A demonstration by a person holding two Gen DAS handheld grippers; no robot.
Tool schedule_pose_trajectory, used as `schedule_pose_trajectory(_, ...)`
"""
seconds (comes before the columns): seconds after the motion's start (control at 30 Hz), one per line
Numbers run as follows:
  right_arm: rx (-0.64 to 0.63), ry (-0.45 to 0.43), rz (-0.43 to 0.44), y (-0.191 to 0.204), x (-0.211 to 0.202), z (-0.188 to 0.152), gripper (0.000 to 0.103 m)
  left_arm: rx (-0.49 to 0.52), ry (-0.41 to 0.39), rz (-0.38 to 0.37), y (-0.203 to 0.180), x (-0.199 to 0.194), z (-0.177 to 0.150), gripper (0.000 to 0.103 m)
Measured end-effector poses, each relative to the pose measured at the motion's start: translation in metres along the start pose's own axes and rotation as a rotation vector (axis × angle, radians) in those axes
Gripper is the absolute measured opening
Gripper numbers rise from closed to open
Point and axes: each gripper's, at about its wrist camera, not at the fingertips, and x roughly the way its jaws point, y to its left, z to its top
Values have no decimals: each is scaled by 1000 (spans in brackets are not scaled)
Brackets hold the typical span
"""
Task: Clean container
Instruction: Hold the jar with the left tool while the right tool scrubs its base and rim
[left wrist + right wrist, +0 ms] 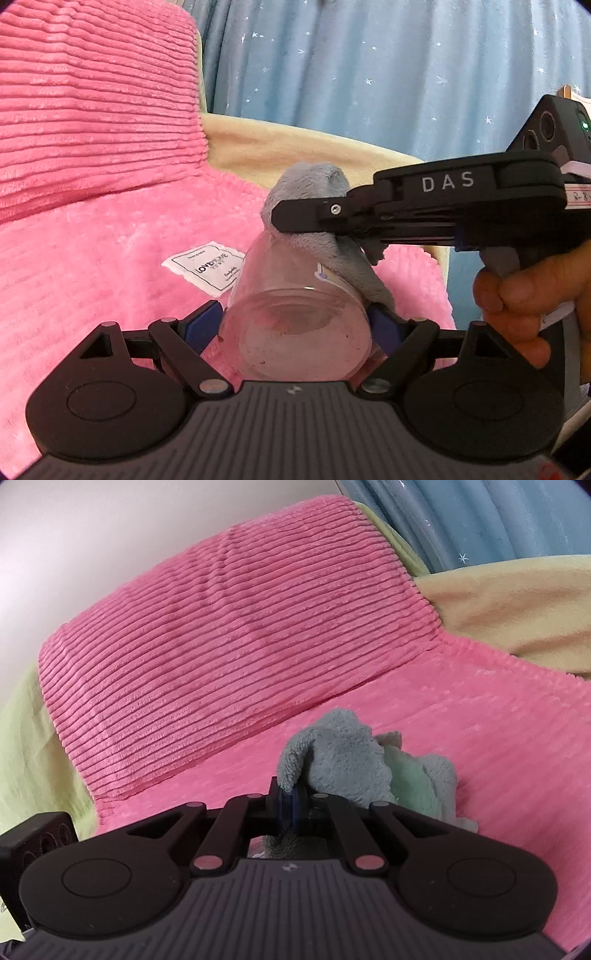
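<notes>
- The left gripper [295,325] has its blue-padded fingers [201,325] clamped on the sides of a clear plastic container [295,314], held lying on its side with the base facing the camera.
- The container's base shows a few dark specks and a cloudy film; a small white label sits on its upper right wall.
- The right gripper [291,218] reaches in from the right in the left wrist view, its fingers pressed together on a grey fluffy cloth [314,184] that lies over the container's far end and hangs down its right side.
- In the right wrist view the same cloth [343,760] bunches just past the closed fingers, showing a pale green side.
- A person's hand [532,295] grips the right gripper's handle.
- Behind lie a pink ribbed cushion [92,103], a pink plush blanket [92,266] with a white tag [207,267], and a blue star-printed curtain [369,66].
</notes>
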Motion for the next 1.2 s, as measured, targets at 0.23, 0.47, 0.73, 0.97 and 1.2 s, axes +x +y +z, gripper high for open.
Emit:
schedule_pose_trajectory(0.23, 3, 56, 105, 11, 4, -4, 2, 349, -2, 172, -40, 2, -9, 84)
schedule_pose_trajectory(0.47, -23, 19, 39, 10, 3, -3, 2, 397, 0, 182, -44, 5, -12, 84)
schedule_pose_trajectory(0.73, -23, -24, -38, 3, -6, -3, 2, 40, -31, 44, -1, -3, -2, 87)
schedule_pose_trajectory(0.97, -12, -13, -23, 4, -3, -4, 2, -64, -8, 11, 15, 1, -1, 85)
schedule_pose_trajectory(1.2, -6, 92, 149, 13, 6, -8, 2, 277, -5, 159, -33, 0, -11, 85)
